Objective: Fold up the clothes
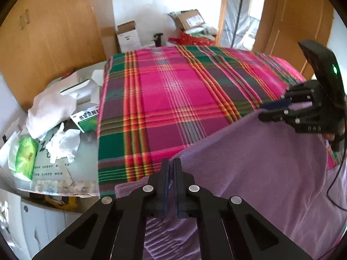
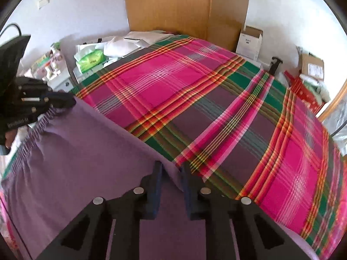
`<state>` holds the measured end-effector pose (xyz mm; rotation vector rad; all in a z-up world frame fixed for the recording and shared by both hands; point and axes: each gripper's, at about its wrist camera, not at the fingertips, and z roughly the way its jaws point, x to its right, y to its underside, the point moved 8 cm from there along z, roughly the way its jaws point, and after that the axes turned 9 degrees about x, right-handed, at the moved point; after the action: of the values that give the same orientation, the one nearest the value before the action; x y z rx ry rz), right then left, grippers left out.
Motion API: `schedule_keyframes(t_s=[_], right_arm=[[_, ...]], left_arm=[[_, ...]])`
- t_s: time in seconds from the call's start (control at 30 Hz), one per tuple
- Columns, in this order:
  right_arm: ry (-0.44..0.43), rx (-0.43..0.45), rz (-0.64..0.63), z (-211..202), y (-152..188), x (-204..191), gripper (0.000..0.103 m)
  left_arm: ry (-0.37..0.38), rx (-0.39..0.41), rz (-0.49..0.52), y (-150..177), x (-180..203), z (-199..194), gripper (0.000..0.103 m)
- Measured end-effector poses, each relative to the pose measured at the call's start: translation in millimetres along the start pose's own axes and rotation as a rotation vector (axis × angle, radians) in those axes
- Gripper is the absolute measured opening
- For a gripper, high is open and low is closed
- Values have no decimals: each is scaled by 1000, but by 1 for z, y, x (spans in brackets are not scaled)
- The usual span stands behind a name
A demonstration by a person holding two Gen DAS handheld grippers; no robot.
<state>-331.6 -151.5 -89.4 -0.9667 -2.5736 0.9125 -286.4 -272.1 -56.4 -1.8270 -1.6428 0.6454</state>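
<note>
A purple garment [image 1: 260,173] with a gathered elastic waistband [image 2: 36,127] lies over the near part of a bed covered in a pink, green and purple plaid sheet [image 1: 169,99]. My left gripper [image 1: 172,166] is shut on the garment's near edge, the cloth pinched between its pads. In the right wrist view the left gripper [image 2: 65,104] grips the waistband's corner. My right gripper [image 2: 172,173] is shut on a raised fold of the garment's other corner. From the left wrist view, the right gripper [image 1: 271,109] holds that edge lifted off the sheet.
A cluttered bedside top [image 1: 43,169] left of the bed holds crumpled tissues [image 1: 63,145], a green packet [image 1: 25,156] and a medicine box [image 1: 86,119]. Cardboard boxes [image 1: 128,35] and a red bag [image 1: 195,39] stand beyond the bed. A wooden wardrobe [image 2: 167,6] backs it.
</note>
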Motion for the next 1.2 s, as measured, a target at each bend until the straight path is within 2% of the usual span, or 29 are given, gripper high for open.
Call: schedule_keyframes(t_s=[0.1,0.27,0.8,0.97,1.2], right_arm=[[22,6,-9,-6,2,-2,5],[56,47,-22,-24,4,-7,4],[96,171,15,-95,11,-33,4],[95,199,25,-116,15,-46,4],[97,230,15,-143,26,-66,4]], left_arm=[[-10,15,-15,-1,-3,-3,3],[-13,24,-18,1,0,-8,3],[-56,109,-12,-3,14,-55,3],[-94,128,9,2,17,-72,2],[-85,137,-13,11,22,-91,2]])
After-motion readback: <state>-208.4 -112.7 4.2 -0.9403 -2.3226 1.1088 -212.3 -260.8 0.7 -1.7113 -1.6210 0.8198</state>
